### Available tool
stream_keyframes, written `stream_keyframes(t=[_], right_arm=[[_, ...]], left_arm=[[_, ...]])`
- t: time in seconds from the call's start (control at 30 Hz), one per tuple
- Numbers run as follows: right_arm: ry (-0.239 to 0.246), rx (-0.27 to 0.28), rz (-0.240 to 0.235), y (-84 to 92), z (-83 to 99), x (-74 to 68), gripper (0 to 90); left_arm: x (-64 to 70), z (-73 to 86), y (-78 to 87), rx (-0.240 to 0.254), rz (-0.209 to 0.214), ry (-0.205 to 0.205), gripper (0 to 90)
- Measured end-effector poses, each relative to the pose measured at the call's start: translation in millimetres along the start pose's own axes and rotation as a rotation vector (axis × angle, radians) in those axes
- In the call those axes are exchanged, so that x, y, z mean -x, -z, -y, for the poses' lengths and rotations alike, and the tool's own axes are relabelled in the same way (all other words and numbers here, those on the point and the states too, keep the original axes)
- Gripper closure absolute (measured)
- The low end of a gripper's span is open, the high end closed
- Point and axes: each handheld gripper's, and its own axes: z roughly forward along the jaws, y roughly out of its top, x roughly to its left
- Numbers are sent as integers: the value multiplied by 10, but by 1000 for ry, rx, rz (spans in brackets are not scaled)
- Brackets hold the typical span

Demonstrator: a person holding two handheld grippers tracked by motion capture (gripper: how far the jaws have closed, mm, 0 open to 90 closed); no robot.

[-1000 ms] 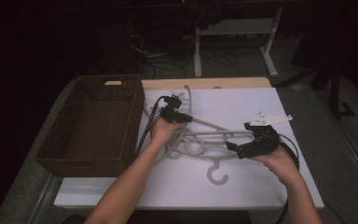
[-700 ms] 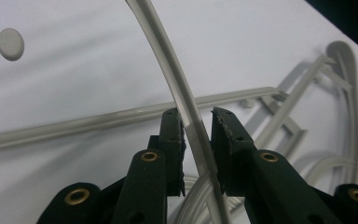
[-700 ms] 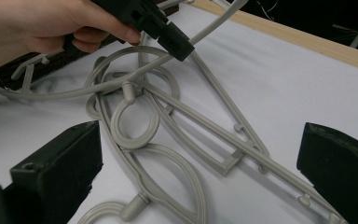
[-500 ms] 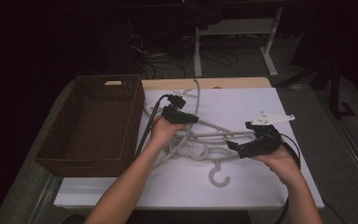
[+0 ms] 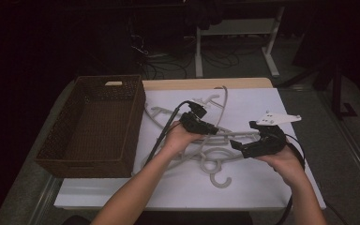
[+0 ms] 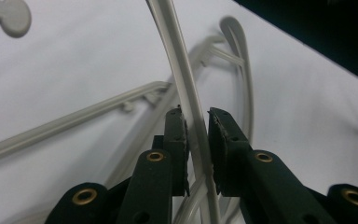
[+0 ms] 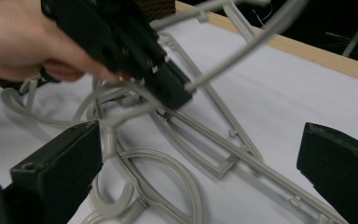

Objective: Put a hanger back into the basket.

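Several grey plastic hangers [image 5: 206, 154] lie tangled on the white table [image 5: 262, 187]. My left gripper [image 5: 213, 130] is shut on the thin arm of one hanger [image 6: 177, 60], whose curved end [image 5: 225, 101] rises off the table. Its jaws have just been closing, and the arm sits pinched between the pads [image 6: 179, 135]. In the right gripper view that gripper [image 7: 177, 91] holds the raised hanger [image 7: 242, 46] above the pile. My right gripper [image 5: 241, 135] hovers to the right of the pile, open wide with nothing between its jaws [image 7: 200, 135], facing the hangers [image 7: 168, 163].
A dark wicker basket [image 5: 93, 126] stands at the table's left side, with nothing visible inside. One hanger hook [image 5: 222, 180] points toward the near edge. A wooden strip [image 5: 206, 83] borders the far edge. Table legs and cables lie on the dark floor beyond.
My left gripper has moved right with the hanger arm in its jaws, and the hanger's curved end has swung right and lifted. The right gripper has stayed put.
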Motion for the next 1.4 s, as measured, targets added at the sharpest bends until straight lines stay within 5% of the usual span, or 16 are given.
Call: stream_keyframes(t=[0.37, 0.6, 1.0, 1.4], right_arm=[[-7, 16, 13, 82, 5, 33, 0], [-7, 19, 14, 98, 7, 37, 0], [-6, 19, 14, 97, 12, 39, 0], [-7, 10, 13, 73, 21, 39, 0]], left_arm=[[58, 59, -442, -114, 1, -40, 759], [15, 116, -509, -101, -17, -48, 699], [32, 144, -26, -30, -13, -100, 405], [128, 594, 543, -4, 17, -189, 237]])
